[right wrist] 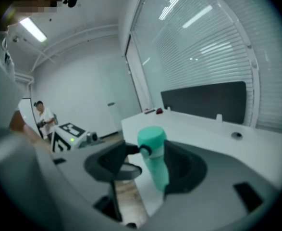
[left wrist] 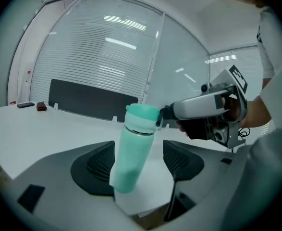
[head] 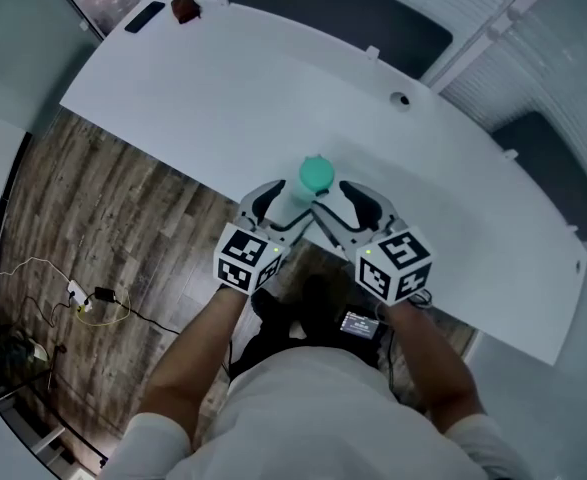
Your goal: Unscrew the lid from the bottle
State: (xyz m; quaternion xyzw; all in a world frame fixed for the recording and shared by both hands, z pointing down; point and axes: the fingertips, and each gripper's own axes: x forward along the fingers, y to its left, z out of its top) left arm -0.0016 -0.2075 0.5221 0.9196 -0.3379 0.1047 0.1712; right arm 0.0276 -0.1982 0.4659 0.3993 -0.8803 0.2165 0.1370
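A mint-green bottle (left wrist: 131, 158) with a darker green lid (head: 316, 173) stands near the front edge of the white table (head: 273, 78) and looks tilted in both gripper views. My left gripper (head: 273, 213) has its jaws spread wide around the bottle's body (left wrist: 138, 162); a gap shows at the right pad (left wrist: 181, 158). My right gripper (head: 345, 206) reaches in at lid height. Its jaws stand apart around the lid (right wrist: 152, 141), with one fingertip (left wrist: 164, 113) right against the lid's side. Neither pair of pads presses on the bottle.
At the table's far left lie a black remote (head: 144, 16) and a small dark red object (head: 184, 8). A cable hole (head: 401, 99) sits in the tabletop further back. Wires lie on the wooden floor (head: 93, 303). A person (right wrist: 42, 114) stands far off.
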